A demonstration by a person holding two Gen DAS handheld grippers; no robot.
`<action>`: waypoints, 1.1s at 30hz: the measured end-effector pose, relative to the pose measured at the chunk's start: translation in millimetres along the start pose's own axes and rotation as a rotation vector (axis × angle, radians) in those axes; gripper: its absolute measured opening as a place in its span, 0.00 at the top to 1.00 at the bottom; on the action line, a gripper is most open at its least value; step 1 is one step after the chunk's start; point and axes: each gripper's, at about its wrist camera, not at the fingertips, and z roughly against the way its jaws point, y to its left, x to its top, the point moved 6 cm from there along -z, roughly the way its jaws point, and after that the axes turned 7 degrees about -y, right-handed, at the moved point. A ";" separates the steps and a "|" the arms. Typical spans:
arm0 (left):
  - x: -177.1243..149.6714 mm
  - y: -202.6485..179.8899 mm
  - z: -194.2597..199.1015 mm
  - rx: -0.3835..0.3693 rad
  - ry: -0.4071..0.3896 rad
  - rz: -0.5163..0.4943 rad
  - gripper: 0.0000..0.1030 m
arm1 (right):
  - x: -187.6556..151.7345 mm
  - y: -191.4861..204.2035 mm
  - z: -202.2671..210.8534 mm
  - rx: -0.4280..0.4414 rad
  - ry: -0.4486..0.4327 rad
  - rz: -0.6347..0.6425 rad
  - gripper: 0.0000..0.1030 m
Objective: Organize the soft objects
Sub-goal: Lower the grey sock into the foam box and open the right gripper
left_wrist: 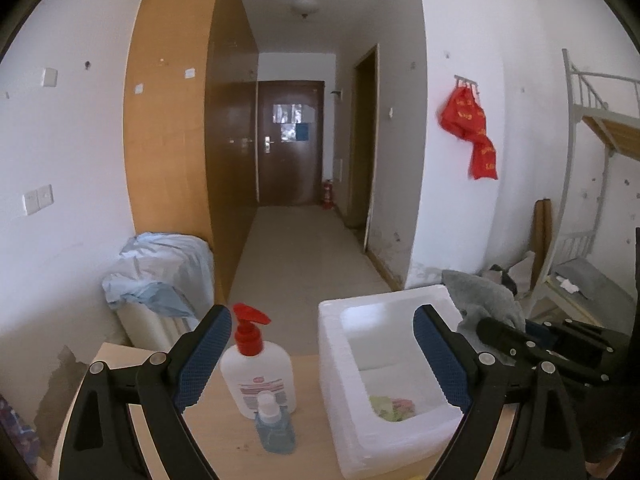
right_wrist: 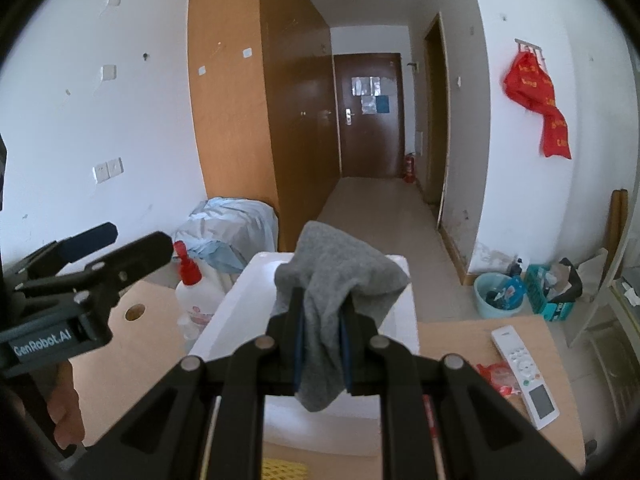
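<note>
The right gripper [right_wrist: 322, 346] pinches a grey cloth [right_wrist: 340, 276] above the white foam box [right_wrist: 400, 320], most of the fabric bunched over its far rim; released here, the cloth could slide outside; the left gripper [left_wrist: 322, 360] stands spread and empty beside the pump bottle [left_wrist: 258, 376], which a careless swing might topple.

- a white soap bottle [left_wrist: 262, 376] with a red pump stands on the wooden table [left_wrist: 224, 436].
- a small blue bottle [left_wrist: 273, 424] stands just in front of it.
- a white remote [right_wrist: 524, 376] lies on the table.
- a red cloth [left_wrist: 472, 132] hangs on the wall.
- a brown door [left_wrist: 290, 142] is far down the hall.
- a blue bowl [right_wrist: 498, 295] sits on the floor.
</note>
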 end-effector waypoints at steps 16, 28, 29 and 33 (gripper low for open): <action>-2.5 20.1 -0.8 0.042 0.021 0.035 0.10 | -5.6 -1.1 -14.2 0.011 0.015 -0.016 0.38; -0.5 21.1 3.6 0.036 0.009 0.041 0.10 | -1.6 0.5 -9.5 -0.013 -0.005 -0.006 0.15; -0.4 20.8 3.8 0.036 0.010 0.038 0.10 | -1.8 -0.9 -9.8 -0.017 -0.005 -0.007 0.15; 0.5 20.8 5.1 0.035 0.010 0.040 0.10 | -0.2 -2.5 -7.6 -0.019 -0.010 -0.012 0.15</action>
